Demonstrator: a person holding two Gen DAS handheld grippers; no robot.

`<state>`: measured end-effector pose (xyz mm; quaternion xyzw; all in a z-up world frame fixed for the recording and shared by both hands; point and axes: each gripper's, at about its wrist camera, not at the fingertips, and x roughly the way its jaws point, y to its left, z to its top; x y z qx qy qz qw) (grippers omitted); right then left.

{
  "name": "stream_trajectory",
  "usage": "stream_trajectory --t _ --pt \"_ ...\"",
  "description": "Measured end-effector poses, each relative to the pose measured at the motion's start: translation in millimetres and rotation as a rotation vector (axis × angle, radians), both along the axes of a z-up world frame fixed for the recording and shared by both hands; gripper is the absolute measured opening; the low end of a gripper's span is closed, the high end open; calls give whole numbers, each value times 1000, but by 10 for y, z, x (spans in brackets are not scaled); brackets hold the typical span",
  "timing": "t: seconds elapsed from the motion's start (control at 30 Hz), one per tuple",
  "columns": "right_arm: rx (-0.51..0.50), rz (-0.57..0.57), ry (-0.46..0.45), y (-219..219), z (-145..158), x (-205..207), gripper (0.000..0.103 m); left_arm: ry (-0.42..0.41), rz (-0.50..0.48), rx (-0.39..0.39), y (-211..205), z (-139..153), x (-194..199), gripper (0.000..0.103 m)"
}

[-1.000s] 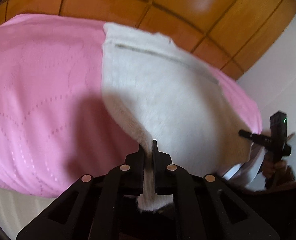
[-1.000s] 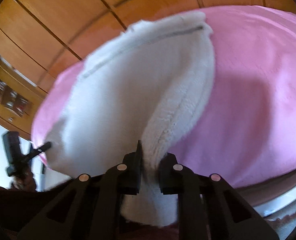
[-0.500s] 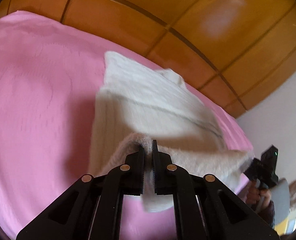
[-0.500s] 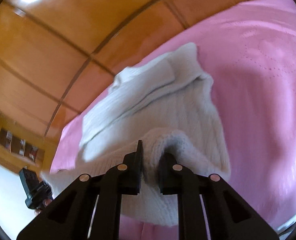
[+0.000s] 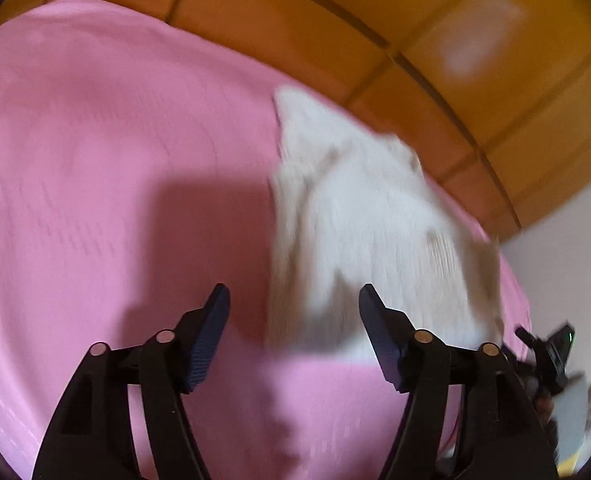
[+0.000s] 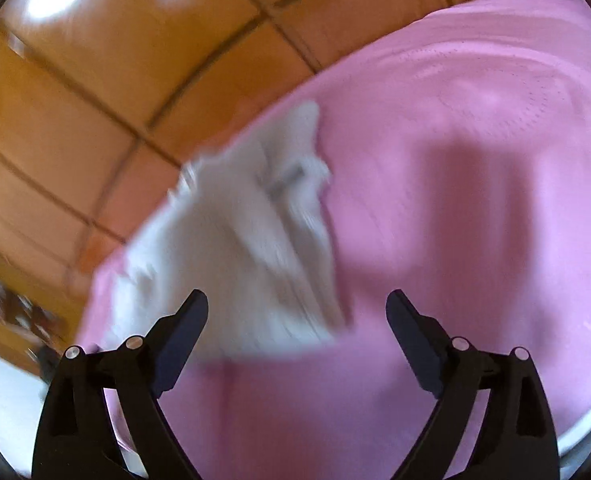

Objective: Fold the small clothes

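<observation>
A small white knitted garment (image 5: 367, 232) lies folded over on the pink bedspread (image 5: 95, 180); it is blurred by motion. My left gripper (image 5: 293, 300) is open and empty, just short of the garment's near left corner. In the right wrist view the same garment (image 6: 247, 264) lies ahead and to the left. My right gripper (image 6: 297, 304) is open and empty, near the garment's near right corner. The right gripper also shows at the far right edge of the left wrist view (image 5: 551, 352).
An orange-brown panelled wooden wall (image 5: 415, 40) runs behind the bed. The pink bedspread (image 6: 475, 160) spreads wide to the right of the garment. A white wall (image 5: 567, 264) stands past the bed's right end.
Both grippers held the garment's near edge and carried it forward over itself. Now both have opened and let it go, and it rests folded on the bedspread.
</observation>
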<state>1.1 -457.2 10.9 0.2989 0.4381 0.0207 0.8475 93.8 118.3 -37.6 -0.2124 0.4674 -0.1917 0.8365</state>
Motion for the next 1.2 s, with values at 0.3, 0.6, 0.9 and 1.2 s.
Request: stream_trajectory --t 0.3,0.6,0.9,1.2 --pt "-144 57 -26 391 -71 430 41 -66 -32 84 -366 -94 140 61" --pt "24 22 -23 306 152 154 15 -51 -48 86 -221 -24 -48 11" --pt "93 41 -51 399 399 -347 13 -61 -67 -6 -107 198 -462 8" --pt "47 31 63 366 124 -1038 13 37 -87 35 129 1 -1255 9"
